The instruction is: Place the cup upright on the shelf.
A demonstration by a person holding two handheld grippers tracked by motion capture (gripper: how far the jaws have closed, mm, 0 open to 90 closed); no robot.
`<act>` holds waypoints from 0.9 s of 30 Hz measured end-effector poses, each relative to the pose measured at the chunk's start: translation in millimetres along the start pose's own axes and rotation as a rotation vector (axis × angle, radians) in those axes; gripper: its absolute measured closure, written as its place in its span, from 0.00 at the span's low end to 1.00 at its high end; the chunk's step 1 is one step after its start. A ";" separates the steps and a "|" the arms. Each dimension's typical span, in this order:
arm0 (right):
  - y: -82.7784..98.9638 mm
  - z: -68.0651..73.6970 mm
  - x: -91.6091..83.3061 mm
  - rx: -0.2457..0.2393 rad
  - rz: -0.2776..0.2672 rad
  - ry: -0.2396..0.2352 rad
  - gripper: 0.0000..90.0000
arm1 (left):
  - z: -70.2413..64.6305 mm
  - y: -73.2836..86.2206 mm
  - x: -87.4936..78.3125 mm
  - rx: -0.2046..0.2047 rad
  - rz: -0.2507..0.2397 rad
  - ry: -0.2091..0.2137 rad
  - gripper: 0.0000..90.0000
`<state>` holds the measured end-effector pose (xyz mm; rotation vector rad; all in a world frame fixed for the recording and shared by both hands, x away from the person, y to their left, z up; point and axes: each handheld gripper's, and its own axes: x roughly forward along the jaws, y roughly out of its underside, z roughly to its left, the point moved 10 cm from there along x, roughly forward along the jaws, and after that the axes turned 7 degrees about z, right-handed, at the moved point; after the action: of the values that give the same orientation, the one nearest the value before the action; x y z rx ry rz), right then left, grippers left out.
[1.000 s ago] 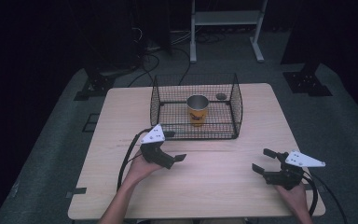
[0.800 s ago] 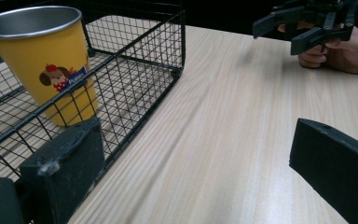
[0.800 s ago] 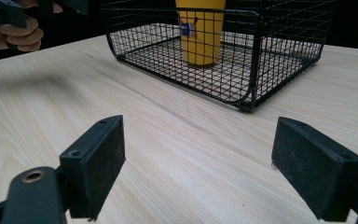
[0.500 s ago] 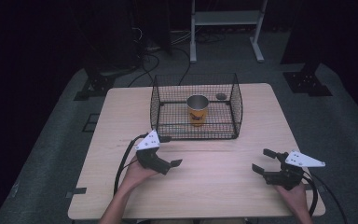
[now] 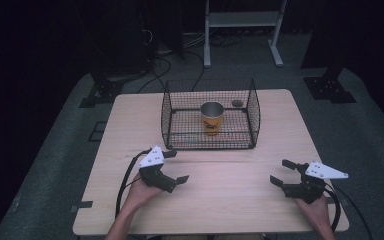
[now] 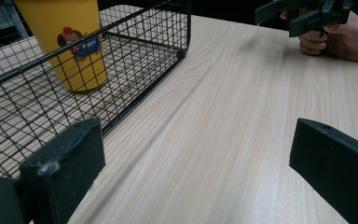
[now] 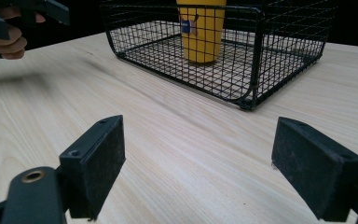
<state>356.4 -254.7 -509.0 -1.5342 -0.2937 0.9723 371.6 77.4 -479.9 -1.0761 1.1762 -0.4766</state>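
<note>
Two pairs of tongs, left tongs [image 5: 176, 166] and right tongs [image 5: 281, 172], gape wide and empty over the counter [image 5: 230, 200], the upright yellow cup [image 5: 212, 118] standing ahead in the wire basket [image 5: 166, 117], nearer the left pair.

A yellow cup [image 5: 212, 118] with a silver rim and a small red-and-blue cartoon print stands in a black wire-grid basket [image 5: 254, 111] on a pale wood-grain table [image 5: 240, 190], while both grippers have black jaws and white top plates.
</note>
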 end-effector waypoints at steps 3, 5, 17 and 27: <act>0.0 0.0 0.0 0.000 0.000 0.000 0.18 | 0.9 2.3 -1.9 -0.005 -0.006 -0.006 0.03; 0.1 0.0 -0.1 0.000 0.000 0.001 0.18 | 1.3 5.6 -2.9 -0.015 -0.007 -0.009 0.03; 0.1 0.0 -0.1 0.001 0.000 -0.001 0.18 | -0.2 14.7 -14.2 -0.034 -0.029 -0.032 0.03; 0.4 0.3 0.4 0.002 0.003 -0.003 0.18 | -2.4 24.8 -22.7 -0.058 -0.049 -0.049 0.03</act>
<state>356.4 -254.3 -509.5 -1.5322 -0.2921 0.9769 355.9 105.5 -490.0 -1.1624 1.1283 -0.4546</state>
